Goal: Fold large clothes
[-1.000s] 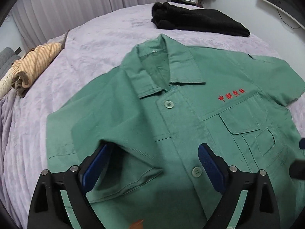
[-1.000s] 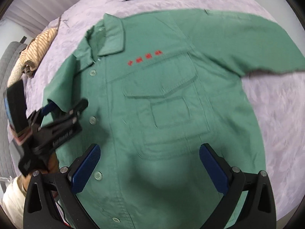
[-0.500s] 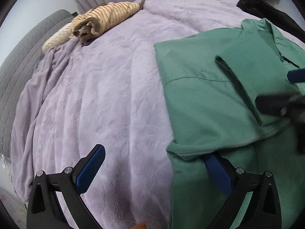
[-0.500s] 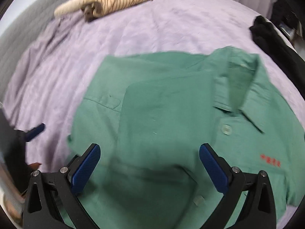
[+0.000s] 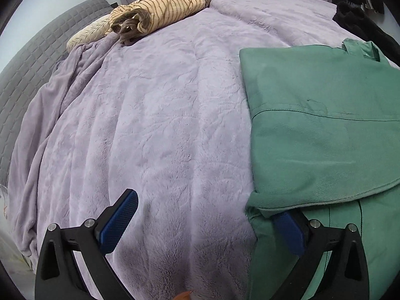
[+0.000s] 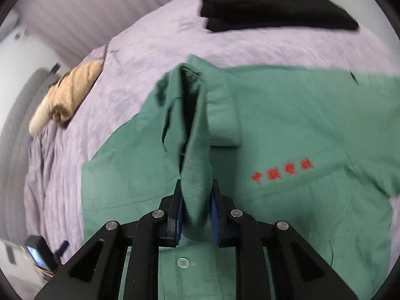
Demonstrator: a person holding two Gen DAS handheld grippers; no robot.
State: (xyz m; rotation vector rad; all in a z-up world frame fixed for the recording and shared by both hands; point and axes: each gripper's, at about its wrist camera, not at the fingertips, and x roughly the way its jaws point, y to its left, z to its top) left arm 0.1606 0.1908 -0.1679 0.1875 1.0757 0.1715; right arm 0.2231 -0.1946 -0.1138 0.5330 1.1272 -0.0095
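The left claw (image 5: pixel 205 221) is spread wide at the folded side edge of the green shirt (image 5: pixel 325 125) on the bed (image 5: pixel 162 125), holding nothing. The right claw (image 6: pixel 195 221) is closing on a bunched pinch near the collar (image 6: pixel 222 115). Next, I judge, the left must grip that edge.

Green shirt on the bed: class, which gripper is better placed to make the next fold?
Probably the right gripper: it is closing on the green shirt's collar fabric. The left gripper stands wide open at the shirt's edge.
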